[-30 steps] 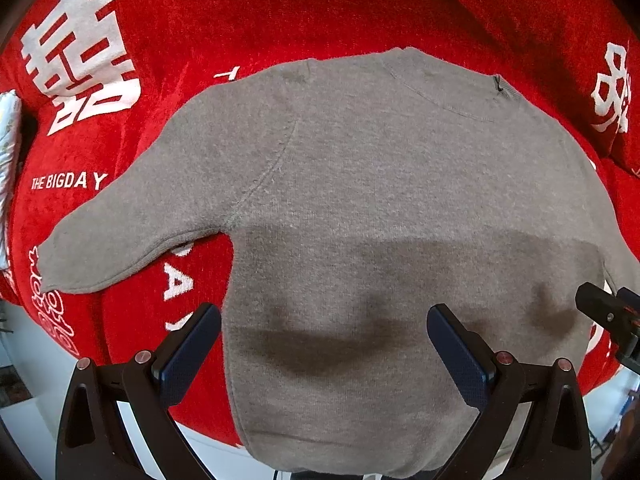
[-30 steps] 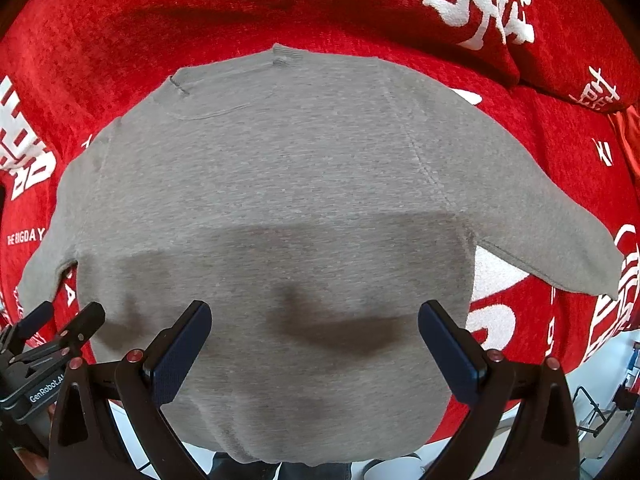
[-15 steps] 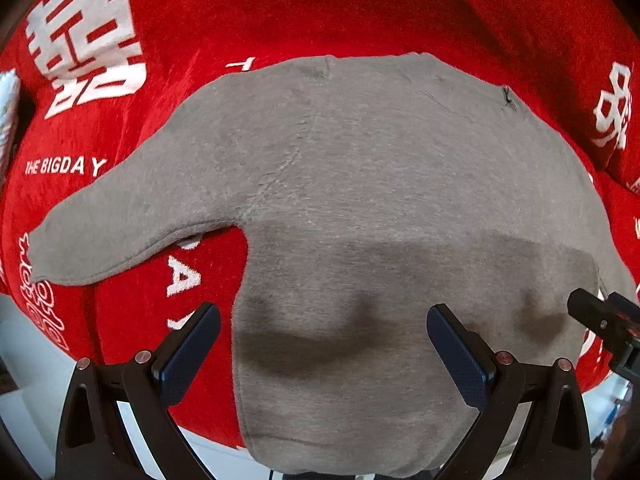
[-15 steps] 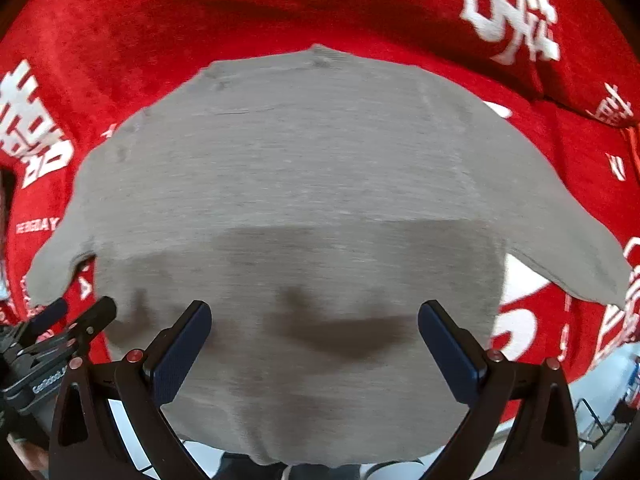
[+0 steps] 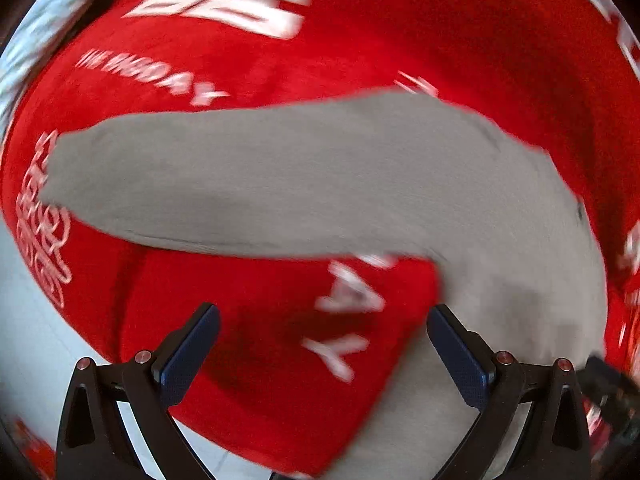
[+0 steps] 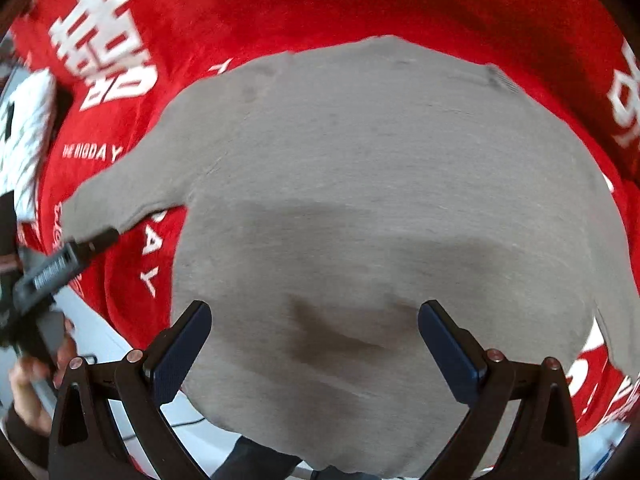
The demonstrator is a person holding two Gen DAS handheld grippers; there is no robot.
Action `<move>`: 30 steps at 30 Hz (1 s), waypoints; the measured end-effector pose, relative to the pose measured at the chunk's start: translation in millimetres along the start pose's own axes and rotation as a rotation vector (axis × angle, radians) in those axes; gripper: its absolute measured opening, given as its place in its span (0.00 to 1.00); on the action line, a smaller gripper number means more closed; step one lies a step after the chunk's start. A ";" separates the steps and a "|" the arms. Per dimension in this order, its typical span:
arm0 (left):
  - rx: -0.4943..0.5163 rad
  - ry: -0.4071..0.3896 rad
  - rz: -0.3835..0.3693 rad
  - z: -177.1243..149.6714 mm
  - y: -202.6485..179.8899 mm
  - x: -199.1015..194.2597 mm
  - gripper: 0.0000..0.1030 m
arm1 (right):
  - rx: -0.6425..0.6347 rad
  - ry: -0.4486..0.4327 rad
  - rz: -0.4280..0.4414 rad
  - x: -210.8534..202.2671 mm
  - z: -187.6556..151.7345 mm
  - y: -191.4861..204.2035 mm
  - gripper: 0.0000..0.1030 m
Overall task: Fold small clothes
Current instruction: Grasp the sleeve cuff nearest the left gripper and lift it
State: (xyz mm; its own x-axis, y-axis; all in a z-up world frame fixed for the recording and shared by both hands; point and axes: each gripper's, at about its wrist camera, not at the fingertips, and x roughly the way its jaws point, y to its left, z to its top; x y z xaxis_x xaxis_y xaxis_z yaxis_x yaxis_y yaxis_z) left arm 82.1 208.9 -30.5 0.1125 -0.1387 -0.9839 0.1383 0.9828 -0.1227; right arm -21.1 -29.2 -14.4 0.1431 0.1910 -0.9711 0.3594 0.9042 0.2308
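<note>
The grey knit sweater lies spread flat, front or back I cannot tell, on a red plush blanket, its neckline at the far side and its hem hanging toward me over the near edge. From my right gripper I look straight down the body of the sweater; the blue-padded fingers stand wide apart above the lower part of the knit and hold nothing. Its one sleeve stretches out to the side across the red cloth, and my left gripper hangs just in front of that sleeve, jaws likewise spread wide with only blanket between them; this view is blurred. In the right wrist view the left gripper's black tip sits right at the sleeve's cuff, though I cannot tell whether it touches. A white strip on that tool's side carries small lettering too smeared to read. The blanket bears large white Chinese characters at its far left, and below them the line "THE BIGDAY" in small white capitals; nearer me, beside the sweater's body, run the letters "DAY". More white characters show at the far right. A white quilted cloth lies past the blanket's left edge.
</note>
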 end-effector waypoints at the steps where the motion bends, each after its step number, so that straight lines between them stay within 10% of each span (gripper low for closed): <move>1: -0.041 -0.016 -0.002 3.2 17.0 1.5 1.00 | -0.008 0.008 0.003 4.4 0.5 5.2 1.00; 8: -0.324 -0.035 -0.146 10.5 115.8 38.0 1.00 | -0.029 0.057 0.037 26.3 -2.9 31.9 1.00; 15: -0.444 -0.092 -0.393 26.1 133.1 54.9 1.00 | -0.062 0.071 0.039 35.6 -4.0 50.8 1.00; 20: -0.469 -0.221 -0.336 47.8 140.0 37.3 1.00 | -0.074 0.072 0.047 36.2 -7.5 54.0 1.00; 22: -0.483 -0.214 -0.292 50.0 148.1 38.0 0.74 | -0.066 0.072 0.052 37.8 -9.6 52.6 1.00; 24: -0.470 -0.169 -0.263 51.3 154.9 44.7 0.11 | -0.047 0.077 0.055 37.5 -12.3 48.7 1.00; 30: -0.372 -0.237 -0.277 46.5 143.3 19.8 0.05 | 0.000 0.049 0.066 26.0 -22.8 32.3 1.00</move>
State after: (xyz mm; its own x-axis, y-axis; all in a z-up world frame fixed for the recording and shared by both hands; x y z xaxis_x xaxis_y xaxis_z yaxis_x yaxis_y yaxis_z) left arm 149.9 341.3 -61.5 0.3467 -0.3809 -0.8572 -0.1598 0.8765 -0.4541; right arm -26.8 13.7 -33.6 0.1207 0.2688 -0.9556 0.3508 0.8890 0.2944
